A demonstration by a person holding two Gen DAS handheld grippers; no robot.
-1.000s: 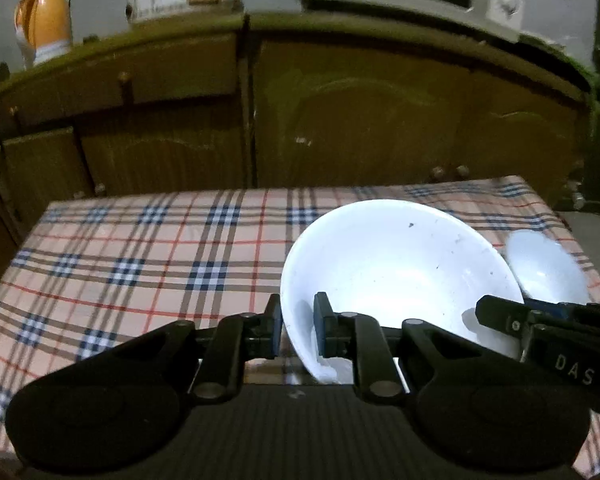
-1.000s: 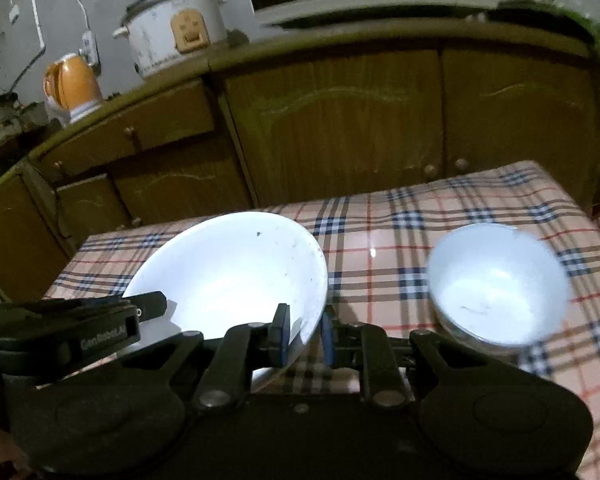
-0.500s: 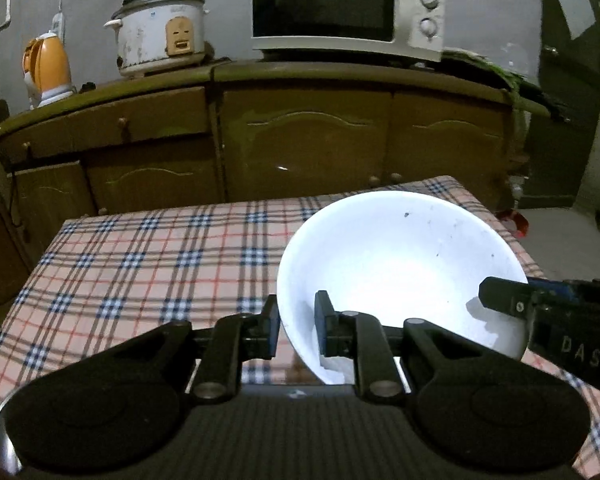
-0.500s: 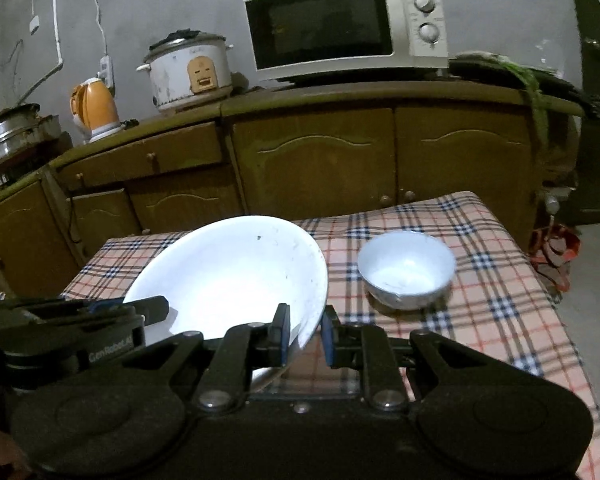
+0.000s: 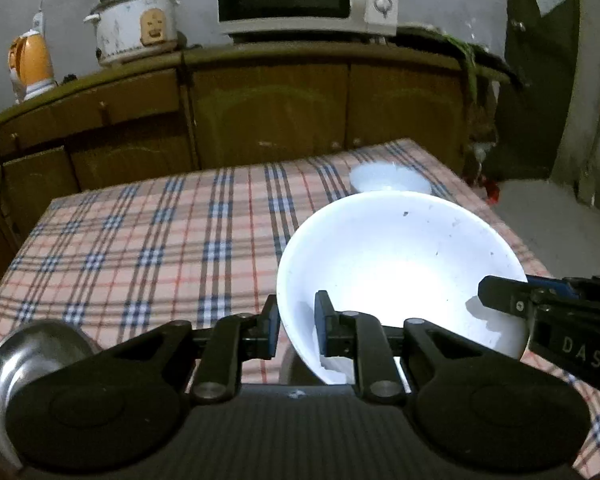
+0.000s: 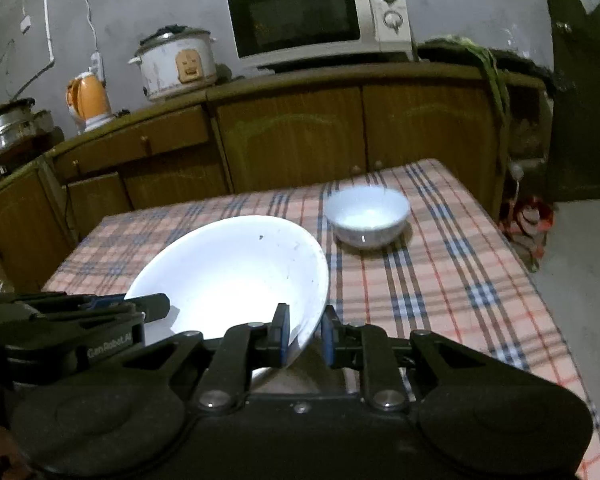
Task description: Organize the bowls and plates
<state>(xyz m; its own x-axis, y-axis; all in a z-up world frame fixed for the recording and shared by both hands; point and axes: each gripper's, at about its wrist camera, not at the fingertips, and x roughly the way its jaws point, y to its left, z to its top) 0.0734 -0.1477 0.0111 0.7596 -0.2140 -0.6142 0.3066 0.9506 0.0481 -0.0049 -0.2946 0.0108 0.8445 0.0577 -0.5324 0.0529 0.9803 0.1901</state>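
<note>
Both grippers hold one large white bowl (image 5: 400, 276) above the plaid table (image 5: 160, 240). My left gripper (image 5: 297, 330) is shut on its left rim. My right gripper (image 6: 305, 334) is shut on its right rim; the bowl also shows in the right wrist view (image 6: 232, 280). The right gripper appears in the left wrist view (image 5: 540, 316), and the left gripper in the right wrist view (image 6: 80, 320). A small white bowl (image 6: 367, 216) stands on the far right of the table, also seen in the left wrist view (image 5: 390, 178). A steel bowl (image 5: 24, 364) sits at the near left.
Wooden cabinets (image 6: 292, 136) stand behind the table, carrying a microwave (image 6: 320, 16), a rice cooker (image 6: 176, 62) and an orange kettle (image 6: 88, 98). The table's right edge (image 6: 540, 304) drops to a bare floor. A dark door (image 5: 540, 60) is at far right.
Both grippers have lifted the large bowl and drawn it back toward me. The small bowl now lies farther away, and the steel bowl has come into the left wrist view.
</note>
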